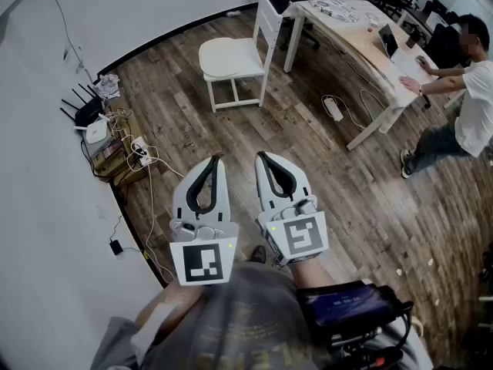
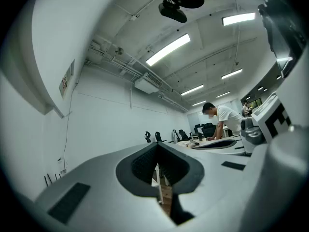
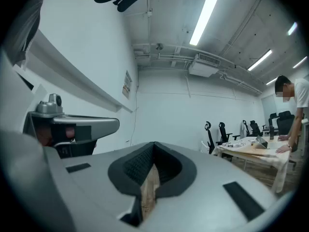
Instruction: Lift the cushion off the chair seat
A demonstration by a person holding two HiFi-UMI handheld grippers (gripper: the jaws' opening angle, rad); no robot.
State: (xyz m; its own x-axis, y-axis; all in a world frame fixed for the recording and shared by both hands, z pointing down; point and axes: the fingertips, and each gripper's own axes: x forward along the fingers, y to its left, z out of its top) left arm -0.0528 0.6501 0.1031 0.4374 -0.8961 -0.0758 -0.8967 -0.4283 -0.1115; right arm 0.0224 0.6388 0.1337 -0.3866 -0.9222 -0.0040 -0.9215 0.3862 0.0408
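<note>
A white wooden chair (image 1: 267, 21) stands on the wood floor at the top centre of the head view, with a cream cushion (image 1: 227, 55) lying flat on its seat. Both grippers are held close to my body, far short of the chair, and point level toward it. My left gripper (image 1: 219, 160) is shut, its tips meeting with nothing between them. My right gripper (image 1: 261, 157) beside it is also shut and empty. In the left gripper view the closed jaws (image 2: 158, 146) fill the lower frame; the right gripper view shows the same (image 3: 154, 146).
A long white table (image 1: 362, 37) with a laptop (image 1: 387, 41) stands to the right of the chair, and a person (image 1: 470, 91) leans on it. A power strip (image 1: 333, 108) lies on the floor. A router and cables (image 1: 96, 129) crowd the left wall.
</note>
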